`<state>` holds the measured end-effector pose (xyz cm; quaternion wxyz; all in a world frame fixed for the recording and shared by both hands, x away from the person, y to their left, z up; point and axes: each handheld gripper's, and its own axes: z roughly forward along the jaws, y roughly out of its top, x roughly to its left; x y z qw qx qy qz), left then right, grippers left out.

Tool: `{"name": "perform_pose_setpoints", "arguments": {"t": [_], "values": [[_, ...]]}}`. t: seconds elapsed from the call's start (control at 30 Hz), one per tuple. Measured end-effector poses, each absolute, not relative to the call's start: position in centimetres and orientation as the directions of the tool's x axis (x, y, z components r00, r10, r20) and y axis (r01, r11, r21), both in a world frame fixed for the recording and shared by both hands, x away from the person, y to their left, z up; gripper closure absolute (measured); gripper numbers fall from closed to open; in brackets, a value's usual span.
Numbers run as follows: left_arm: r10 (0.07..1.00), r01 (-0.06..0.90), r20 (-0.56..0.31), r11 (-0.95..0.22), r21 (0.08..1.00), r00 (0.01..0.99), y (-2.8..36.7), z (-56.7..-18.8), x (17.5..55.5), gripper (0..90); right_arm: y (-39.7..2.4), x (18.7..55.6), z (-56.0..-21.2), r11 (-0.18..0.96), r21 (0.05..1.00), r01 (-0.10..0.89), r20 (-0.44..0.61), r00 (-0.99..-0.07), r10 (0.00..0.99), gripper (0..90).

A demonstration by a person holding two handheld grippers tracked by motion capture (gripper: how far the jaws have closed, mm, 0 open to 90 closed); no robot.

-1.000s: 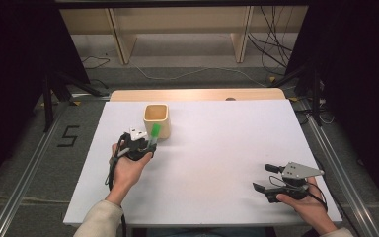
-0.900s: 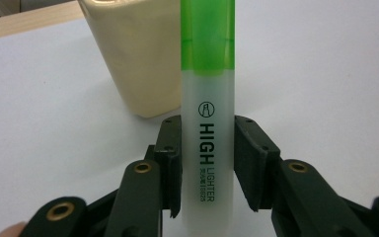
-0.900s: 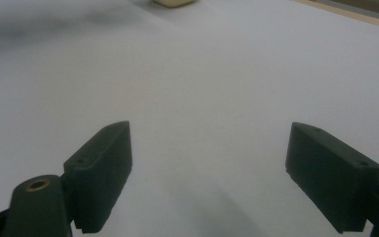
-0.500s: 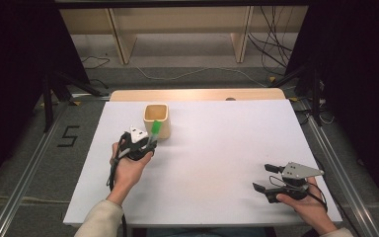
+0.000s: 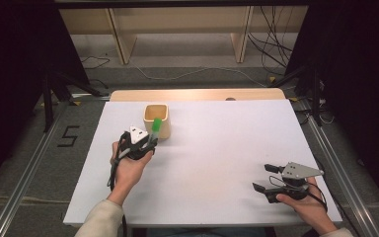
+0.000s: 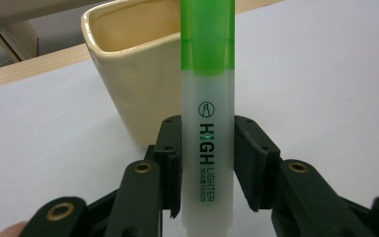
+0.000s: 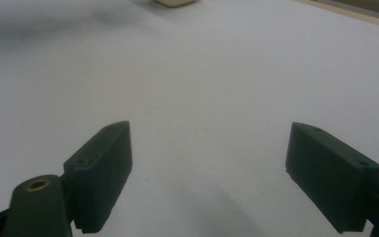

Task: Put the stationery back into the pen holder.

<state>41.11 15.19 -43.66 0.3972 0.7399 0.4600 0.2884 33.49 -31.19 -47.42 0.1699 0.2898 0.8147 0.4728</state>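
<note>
The left gripper clamps a highlighter with a frosted white barrel, black lettering and green cap, just before the cream cup. The right gripper, jaws spread wide and empty, sits well apart from the cup.

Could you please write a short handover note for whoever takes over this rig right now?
Left gripper: shut on the green highlighter, held by its pale barrel with the green cap end pointing away, right beside the cream cup.
Right gripper: open, holding nothing, low over the white table near its right front corner.
Done: highlighter picked up and brought to the cup.
Left: the highlighter is not yet inside the cup; probably lift it over the rim, lower it in and release. The cup looks empty from the high view.
</note>
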Motion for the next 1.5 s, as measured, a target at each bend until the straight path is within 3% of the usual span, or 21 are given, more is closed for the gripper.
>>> {"name": "perform_pose_setpoints", "arguments": {"t": [1.5], "values": [[0.934,0.361,0.059,-0.193,0.912,0.351,14.7,-42.3,42.1,66.2,-31.1,33.5,-47.5,0.384,0.868,0.314,0.001,-0.775,0.632,18.6]]}}
